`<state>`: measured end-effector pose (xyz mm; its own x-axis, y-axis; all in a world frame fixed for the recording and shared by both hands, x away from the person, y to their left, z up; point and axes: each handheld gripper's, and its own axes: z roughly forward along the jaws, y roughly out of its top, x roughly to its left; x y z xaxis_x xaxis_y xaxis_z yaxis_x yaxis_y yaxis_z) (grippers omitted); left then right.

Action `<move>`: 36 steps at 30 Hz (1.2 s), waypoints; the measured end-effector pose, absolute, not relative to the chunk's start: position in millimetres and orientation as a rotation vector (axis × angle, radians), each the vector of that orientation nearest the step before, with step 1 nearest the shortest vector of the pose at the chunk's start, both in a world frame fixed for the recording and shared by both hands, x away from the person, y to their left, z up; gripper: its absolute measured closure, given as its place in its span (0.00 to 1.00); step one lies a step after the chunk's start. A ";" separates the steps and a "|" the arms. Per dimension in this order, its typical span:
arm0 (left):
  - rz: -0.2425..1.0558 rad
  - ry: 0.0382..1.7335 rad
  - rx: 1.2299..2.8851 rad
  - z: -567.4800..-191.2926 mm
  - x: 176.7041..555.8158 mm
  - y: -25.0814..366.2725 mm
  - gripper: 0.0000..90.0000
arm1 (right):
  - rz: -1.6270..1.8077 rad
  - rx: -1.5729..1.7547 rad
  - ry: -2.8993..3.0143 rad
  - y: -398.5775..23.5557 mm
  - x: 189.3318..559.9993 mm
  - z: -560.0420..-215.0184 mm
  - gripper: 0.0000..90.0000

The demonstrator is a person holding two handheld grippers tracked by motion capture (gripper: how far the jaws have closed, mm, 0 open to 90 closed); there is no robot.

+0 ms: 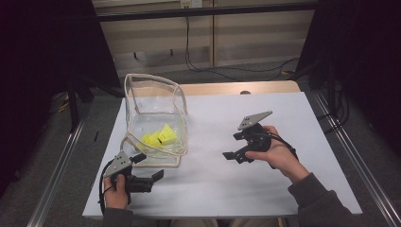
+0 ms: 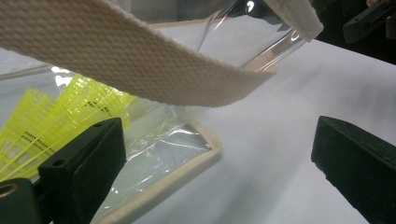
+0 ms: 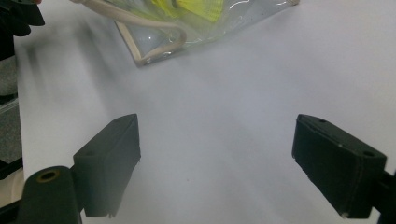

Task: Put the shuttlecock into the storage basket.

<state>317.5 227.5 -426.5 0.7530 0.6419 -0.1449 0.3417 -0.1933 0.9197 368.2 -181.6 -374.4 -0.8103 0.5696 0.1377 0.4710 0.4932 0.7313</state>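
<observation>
A clear plastic bag [image 1: 156, 111] with beige trim lies on the white board [image 1: 265, 189], its mouth toward the near left. Several yellow shuttlecocks [image 1: 160, 137] sit inside it. My left gripper [image 1: 149, 167] is at the bag's near corner, open. In the left gripper view the bag's beige strap [image 2: 140, 60] arches just above and ahead of the open left gripper [image 2: 215, 154], with the shuttlecocks [image 2: 56, 121] behind the left jaw. My right gripper [image 1: 232, 146] hovers at mid-board to the right of the bag, pointing left. In its own view the right gripper [image 3: 215, 158] is open over bare board, with the bag [image 3: 187, 23] farther ahead.
The board rests on a wooden table [image 1: 227, 88] framed by metal rails [image 1: 61, 161]. Black stands and cables lie on the floor beyond. The right gripper [image 2: 369, 18] shows at the top right of the left gripper view. Bare board spreads at the right and front.
</observation>
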 end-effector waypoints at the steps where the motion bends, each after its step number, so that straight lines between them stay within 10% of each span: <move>1: 0.325 0.766 1.803 -426.5 317.5 227.4 0.03 | 1.217 0.920 2.603 -183.2 367.7 -375.5 0.17; 36: 0.327 0.765 1.807 -426.7 317.4 226.6 0.03 | 1.221 1.020 2.523 -231.6 351.5 -403.6 0.17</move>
<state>317.4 226.6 -426.7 0.7542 0.6413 -0.1413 0.3410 -0.1985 0.9189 351.5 -231.6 -403.6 -0.7549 0.6398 0.1444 0.5103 0.4345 0.7422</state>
